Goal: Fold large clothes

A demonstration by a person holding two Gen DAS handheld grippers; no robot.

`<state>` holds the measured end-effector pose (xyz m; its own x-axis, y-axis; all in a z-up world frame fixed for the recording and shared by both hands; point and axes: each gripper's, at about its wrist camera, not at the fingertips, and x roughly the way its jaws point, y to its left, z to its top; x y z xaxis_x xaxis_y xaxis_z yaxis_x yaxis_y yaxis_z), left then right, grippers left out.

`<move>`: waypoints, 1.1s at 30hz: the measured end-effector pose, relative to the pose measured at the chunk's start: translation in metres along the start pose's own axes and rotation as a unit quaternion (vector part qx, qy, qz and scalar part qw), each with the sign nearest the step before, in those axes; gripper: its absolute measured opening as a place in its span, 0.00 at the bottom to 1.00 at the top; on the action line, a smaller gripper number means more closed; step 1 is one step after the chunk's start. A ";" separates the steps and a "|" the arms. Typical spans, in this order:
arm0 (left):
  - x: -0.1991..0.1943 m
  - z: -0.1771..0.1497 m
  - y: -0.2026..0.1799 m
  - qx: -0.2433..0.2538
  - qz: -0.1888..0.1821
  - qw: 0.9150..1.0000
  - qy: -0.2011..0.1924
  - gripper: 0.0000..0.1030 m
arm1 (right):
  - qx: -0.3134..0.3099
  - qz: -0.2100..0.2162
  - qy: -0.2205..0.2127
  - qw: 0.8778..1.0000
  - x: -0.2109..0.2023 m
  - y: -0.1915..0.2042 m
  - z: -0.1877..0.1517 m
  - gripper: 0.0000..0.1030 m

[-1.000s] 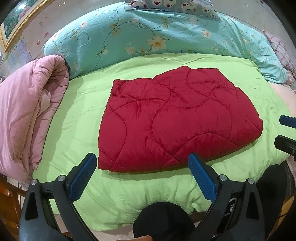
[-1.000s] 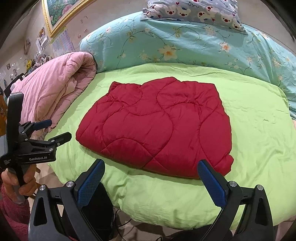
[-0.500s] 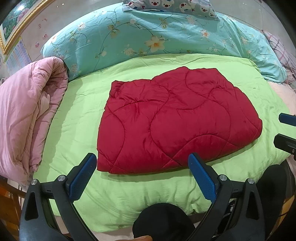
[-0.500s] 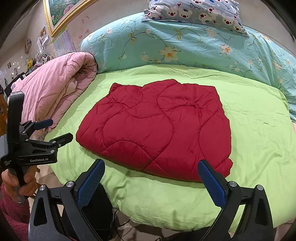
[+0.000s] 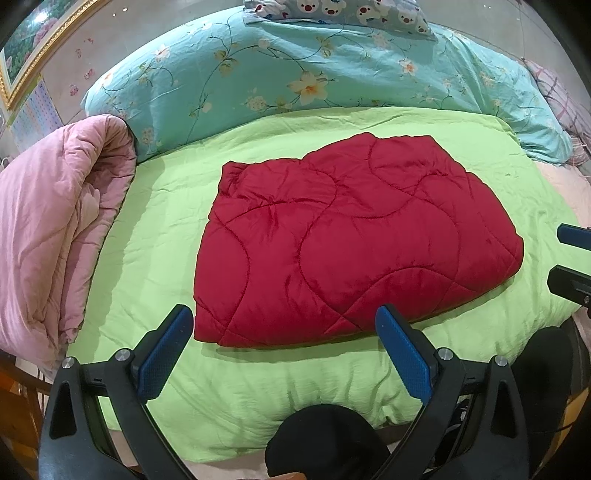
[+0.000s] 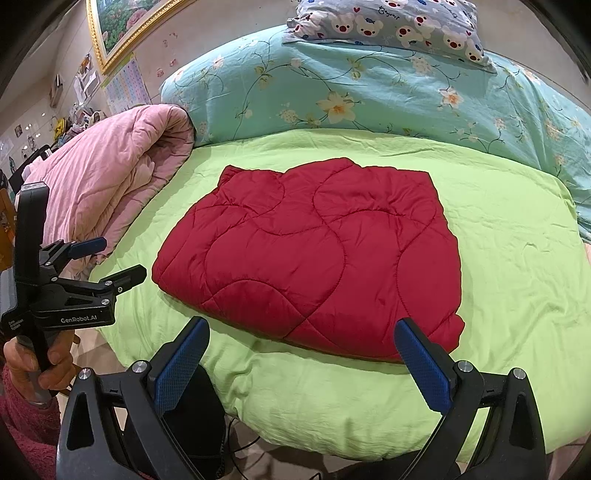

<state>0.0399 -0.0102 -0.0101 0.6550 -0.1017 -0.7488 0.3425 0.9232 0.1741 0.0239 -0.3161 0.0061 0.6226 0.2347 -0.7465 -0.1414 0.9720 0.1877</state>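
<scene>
A red quilted garment [image 5: 351, 240] lies folded flat on the green bedspread [image 5: 147, 258]; it also shows in the right wrist view [image 6: 314, 254]. My left gripper [image 5: 284, 347] is open and empty, just short of the garment's near edge. My right gripper [image 6: 301, 360] is open and empty, near the garment's near right corner. The left gripper also shows at the left of the right wrist view [image 6: 110, 258], open. The right gripper's fingers [image 5: 572, 236] show at the right edge of the left wrist view.
A rolled pink quilt [image 5: 48, 229] lies along the bed's left side. A teal floral duvet [image 5: 314, 74] and a bear-print pillow [image 6: 391, 26] lie at the back. A dark round object [image 5: 325, 443] sits below the bed's near edge.
Both views have shifted slightly, so the garment sits a little lower in frame. Both grippers stay open and empty. The garment has not moved.
</scene>
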 end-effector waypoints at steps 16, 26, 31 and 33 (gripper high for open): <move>-0.003 0.001 -0.001 0.002 -0.003 1.000 -0.004 0.97 | 0.000 0.000 -0.003 1.000 -0.001 0.005 -0.001 0.98; -0.006 0.002 0.000 -0.001 -0.005 1.000 -0.010 0.97 | -0.002 0.002 -0.010 1.000 -0.005 0.005 0.001 0.98; -0.006 0.002 -0.001 0.001 -0.001 1.000 -0.010 0.97 | -0.004 0.002 -0.010 1.000 -0.005 0.006 0.002 0.98; -0.006 0.002 0.000 0.001 -0.001 1.000 -0.010 0.97 | -0.004 0.002 -0.010 1.000 -0.004 0.006 0.002 0.98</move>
<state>0.0376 -0.0106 -0.0045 0.6672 -0.1117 -0.7365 0.3452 0.9225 0.1728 0.0216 -0.3110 0.0118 0.6372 0.2386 -0.7328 -0.1504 0.9711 0.1855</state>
